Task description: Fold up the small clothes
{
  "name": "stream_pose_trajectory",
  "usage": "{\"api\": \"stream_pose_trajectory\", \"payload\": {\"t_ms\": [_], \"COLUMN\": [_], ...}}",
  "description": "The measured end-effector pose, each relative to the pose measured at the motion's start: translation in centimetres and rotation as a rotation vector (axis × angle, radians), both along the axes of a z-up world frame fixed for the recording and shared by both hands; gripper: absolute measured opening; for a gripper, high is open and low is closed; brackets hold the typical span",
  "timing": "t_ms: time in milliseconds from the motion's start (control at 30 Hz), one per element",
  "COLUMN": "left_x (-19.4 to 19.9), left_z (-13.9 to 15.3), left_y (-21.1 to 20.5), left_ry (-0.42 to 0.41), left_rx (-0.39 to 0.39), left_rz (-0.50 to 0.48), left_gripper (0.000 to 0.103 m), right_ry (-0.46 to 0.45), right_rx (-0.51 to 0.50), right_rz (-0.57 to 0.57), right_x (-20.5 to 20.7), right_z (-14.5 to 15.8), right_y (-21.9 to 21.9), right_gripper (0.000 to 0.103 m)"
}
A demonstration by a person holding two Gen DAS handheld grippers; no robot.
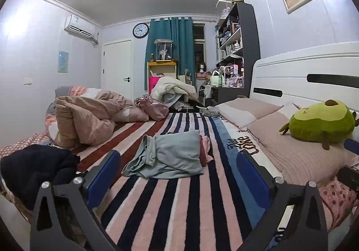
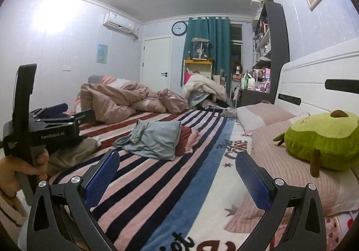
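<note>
A crumpled light grey-blue garment [image 1: 168, 156] lies on the striped blanket [image 1: 179, 201] in the middle of the bed, with a pink and dark red garment [image 1: 205, 149] against its right side. Both show in the right wrist view too, the grey-blue one [image 2: 152, 139] and the pink one [image 2: 188, 137]. My left gripper [image 1: 178, 169] is open and empty, just short of the grey-blue garment. It also shows from the side in the right wrist view [image 2: 67, 116]. My right gripper [image 2: 177, 170] is open and empty, nearer than the clothes and to their right.
A dark navy garment [image 1: 38, 165] lies at the bed's left edge. A bunched pink duvet [image 1: 89, 116] and a satin bag [image 1: 152, 107] lie at the far end. Pillows [image 1: 298, 150] and a green avocado plush [image 1: 320, 122] lie along the white headboard [image 1: 314, 71] on the right.
</note>
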State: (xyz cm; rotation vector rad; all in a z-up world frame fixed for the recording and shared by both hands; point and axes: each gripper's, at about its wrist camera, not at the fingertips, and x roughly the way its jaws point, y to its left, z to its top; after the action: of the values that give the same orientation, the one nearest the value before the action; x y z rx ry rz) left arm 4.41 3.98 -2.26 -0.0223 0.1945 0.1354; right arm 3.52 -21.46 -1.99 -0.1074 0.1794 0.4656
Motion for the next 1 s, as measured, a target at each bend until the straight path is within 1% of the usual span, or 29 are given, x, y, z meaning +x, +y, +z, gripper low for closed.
{"api": "stream_pose_trajectory", "payload": {"t_ms": [167,300,700,1000], "left_x": [0.13,0.21,0.40,0.45], "left_z": [-0.15,-0.35,-0.70,-0.99], "left_y": [0.08,0.30,0.54,0.49], "left_ry": [-0.002,0.004,0.009,0.008], "left_rx": [0.013,0.005,0.011,0.017], "left_rz": [0.006,0.004,0.013,0.008], "left_gripper": [0.102,0.102,0.102,0.102], "right_ry": [0.006,0.013,0.020,0.031], "right_rx": [0.017,0.026,0.020,0.058], "right_rz": [-0.002,0.005,0.018,0.014], "right_x": [-0.25,-0.19,0.09,0.26], "right_z": [0.09,0.12,0.27,0.31], "right_y": [0.01,0.09,0.49,0.31], "right_gripper": [0.103,0.103,0.103,0.103]}}
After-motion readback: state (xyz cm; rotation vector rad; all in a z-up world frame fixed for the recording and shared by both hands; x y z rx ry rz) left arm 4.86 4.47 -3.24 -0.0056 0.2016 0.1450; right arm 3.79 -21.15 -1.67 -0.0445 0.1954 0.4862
